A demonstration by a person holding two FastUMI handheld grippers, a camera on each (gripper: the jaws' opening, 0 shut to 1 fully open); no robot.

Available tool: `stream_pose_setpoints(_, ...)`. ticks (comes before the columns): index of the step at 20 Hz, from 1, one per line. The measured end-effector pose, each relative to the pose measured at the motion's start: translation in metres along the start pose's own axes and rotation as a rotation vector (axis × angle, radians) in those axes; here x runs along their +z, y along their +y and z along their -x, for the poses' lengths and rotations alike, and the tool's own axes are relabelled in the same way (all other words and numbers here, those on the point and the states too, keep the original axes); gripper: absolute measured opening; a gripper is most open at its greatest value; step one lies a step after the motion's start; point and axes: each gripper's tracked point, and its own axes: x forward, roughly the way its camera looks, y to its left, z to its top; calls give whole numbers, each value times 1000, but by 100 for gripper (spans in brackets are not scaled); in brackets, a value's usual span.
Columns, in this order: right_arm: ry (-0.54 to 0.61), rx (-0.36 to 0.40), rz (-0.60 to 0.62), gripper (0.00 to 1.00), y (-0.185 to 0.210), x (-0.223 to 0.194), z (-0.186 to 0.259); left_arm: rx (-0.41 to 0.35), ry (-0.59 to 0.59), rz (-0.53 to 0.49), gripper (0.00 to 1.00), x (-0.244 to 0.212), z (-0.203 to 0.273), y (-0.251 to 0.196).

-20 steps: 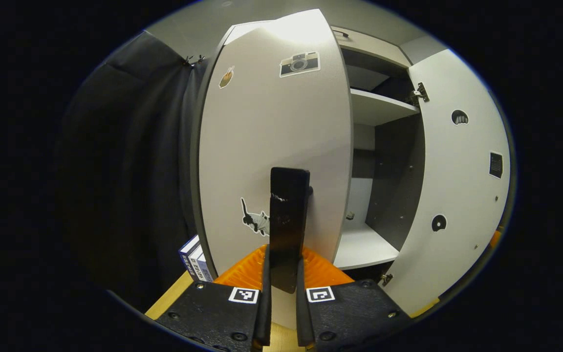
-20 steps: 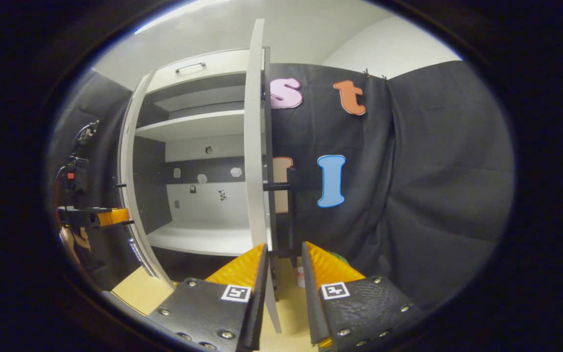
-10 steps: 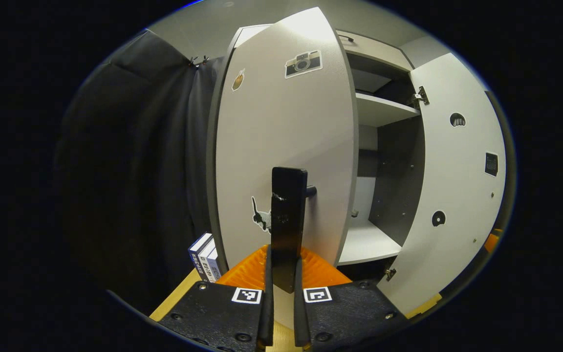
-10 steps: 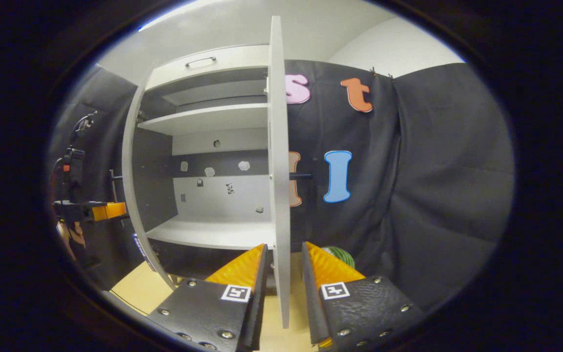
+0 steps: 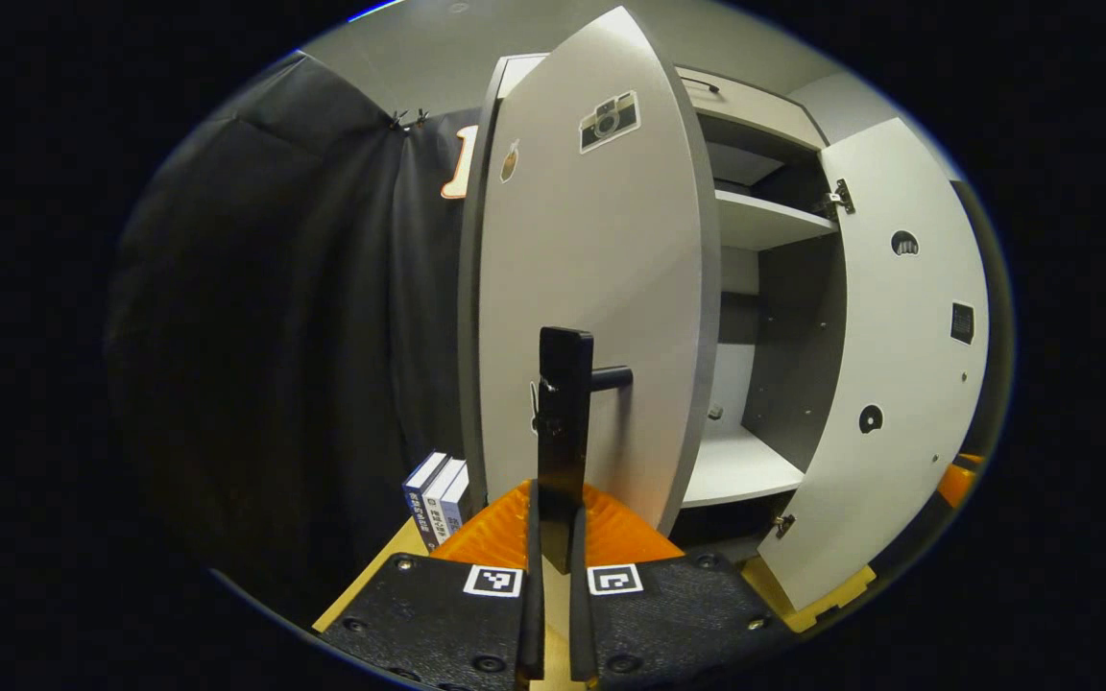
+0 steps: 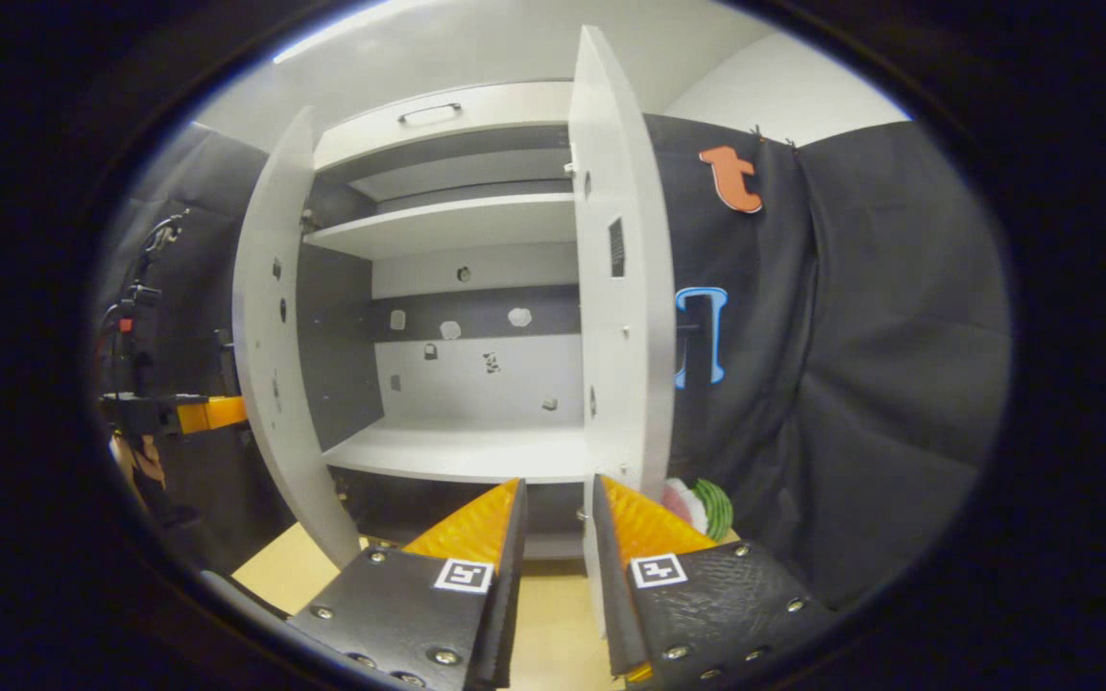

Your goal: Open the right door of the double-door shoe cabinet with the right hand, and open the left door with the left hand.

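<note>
The white shoe cabinet stands with both doors swung out. In the left gripper view, the left door carries stickers, and its black handle is clamped between my left gripper fingers. The right door hangs open farther right. In the right gripper view, the right door shows its inner face, with its black handle behind it. My right gripper sits low in front of that door's edge, fingers apart and pressing on nothing. The left gripper shows orange at the left door.
Several books stand on the wooden surface left of the cabinet. A watermelon-patterned object lies behind the right door. Black cloth hangs on both sides. A drawer front tops the cabinet.
The left door has swung further open with my left gripper on its handle. The right door has swung wider, so its inner face now shows where its edge did.
</note>
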Motion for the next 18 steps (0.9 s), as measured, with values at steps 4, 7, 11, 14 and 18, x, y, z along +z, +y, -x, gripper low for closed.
stream_pose_setpoints(4,14,39,2,38,28,-8,-1,13,-3,1,6,0,7,20)
stream_pose_setpoints(7,16,49,4,38,40,-11,0,55,-9,-9,2,0,11,48)
stream_pose_setpoints(11,19,66,-23,38,58,-13,-2,70,-15,15,0,1,15,79)
stream_pose_setpoints(14,16,72,-37,32,68,-12,-4,49,-24,24,0,1,15,93)
stream_pose_setpoints(18,12,81,-33,31,79,-12,-3,21,-32,13,0,2,15,110)
